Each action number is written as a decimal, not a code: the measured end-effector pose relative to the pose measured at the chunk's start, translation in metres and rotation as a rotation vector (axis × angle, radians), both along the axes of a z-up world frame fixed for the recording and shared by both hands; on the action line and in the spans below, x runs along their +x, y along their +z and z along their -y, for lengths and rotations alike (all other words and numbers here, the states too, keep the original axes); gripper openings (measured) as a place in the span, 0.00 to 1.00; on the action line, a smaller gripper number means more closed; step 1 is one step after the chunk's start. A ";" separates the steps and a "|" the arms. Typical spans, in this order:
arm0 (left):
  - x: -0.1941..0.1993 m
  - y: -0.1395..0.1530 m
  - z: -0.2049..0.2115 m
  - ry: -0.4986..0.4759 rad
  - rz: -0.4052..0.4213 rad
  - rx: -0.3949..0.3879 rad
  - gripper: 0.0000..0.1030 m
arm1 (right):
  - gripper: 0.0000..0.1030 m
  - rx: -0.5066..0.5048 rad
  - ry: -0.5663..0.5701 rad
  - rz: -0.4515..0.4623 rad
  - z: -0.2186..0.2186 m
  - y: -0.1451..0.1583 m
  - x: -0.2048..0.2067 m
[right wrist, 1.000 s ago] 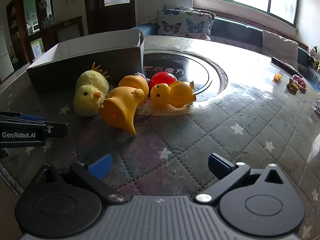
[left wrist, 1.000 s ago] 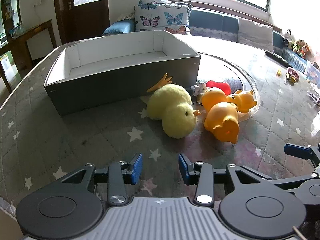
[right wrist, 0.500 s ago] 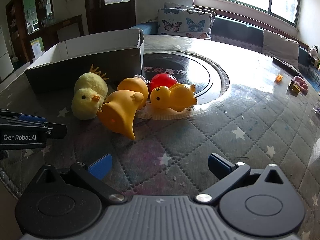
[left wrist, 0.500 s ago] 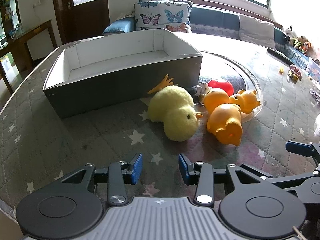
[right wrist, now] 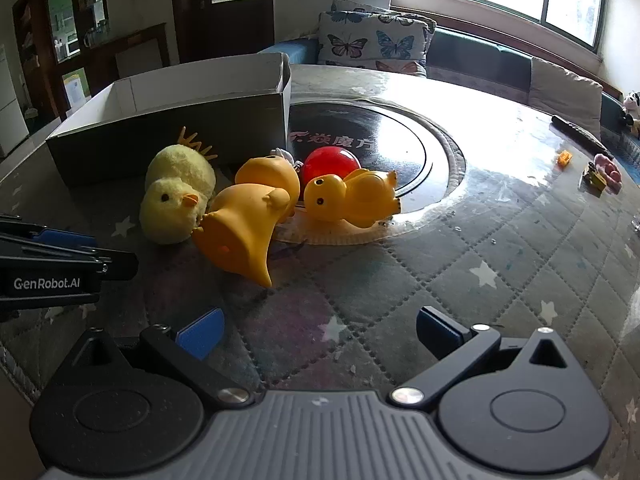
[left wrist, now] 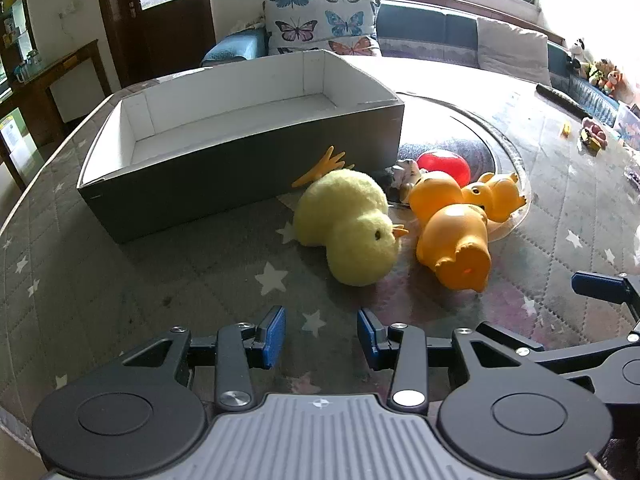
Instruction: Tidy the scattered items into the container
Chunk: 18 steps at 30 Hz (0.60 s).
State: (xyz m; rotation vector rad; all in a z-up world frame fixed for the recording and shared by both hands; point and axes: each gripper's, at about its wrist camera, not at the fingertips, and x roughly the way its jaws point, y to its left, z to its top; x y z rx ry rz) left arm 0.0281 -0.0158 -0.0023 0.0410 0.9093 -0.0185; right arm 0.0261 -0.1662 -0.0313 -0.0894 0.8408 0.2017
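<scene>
Left gripper (left wrist: 321, 335) and right gripper (right wrist: 318, 332), jaws apart and empty, above the bench (left wrist: 160, 280); plush chick (left wrist: 352, 226) and rubber ducks (right wrist: 352, 196) lie just beside the empty box (left wrist: 224, 168).

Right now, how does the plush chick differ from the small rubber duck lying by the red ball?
The plush chick is fuzzy and pale yellow; the small rubber duck is smooth, glossy and deeper orange-yellow. The chick looks bulkier than the duck. The chick lies close to the grey box on the quilted cover; the duck lies farther from it, beside the red ball at the glass turntable's edge. Both lie on their sides, outside the box, untouched by either gripper.
</scene>
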 end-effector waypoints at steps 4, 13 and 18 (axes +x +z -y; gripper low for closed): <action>0.002 -0.001 0.000 -0.002 -0.006 0.004 0.41 | 1.00 -0.002 0.003 -0.004 -0.001 0.000 0.002; 0.007 -0.001 0.000 -0.007 -0.015 0.011 0.41 | 1.00 -0.003 0.008 -0.017 -0.003 -0.001 0.008; 0.011 -0.002 0.001 -0.009 -0.020 0.014 0.41 | 1.00 -0.002 0.011 -0.020 -0.005 -0.002 0.010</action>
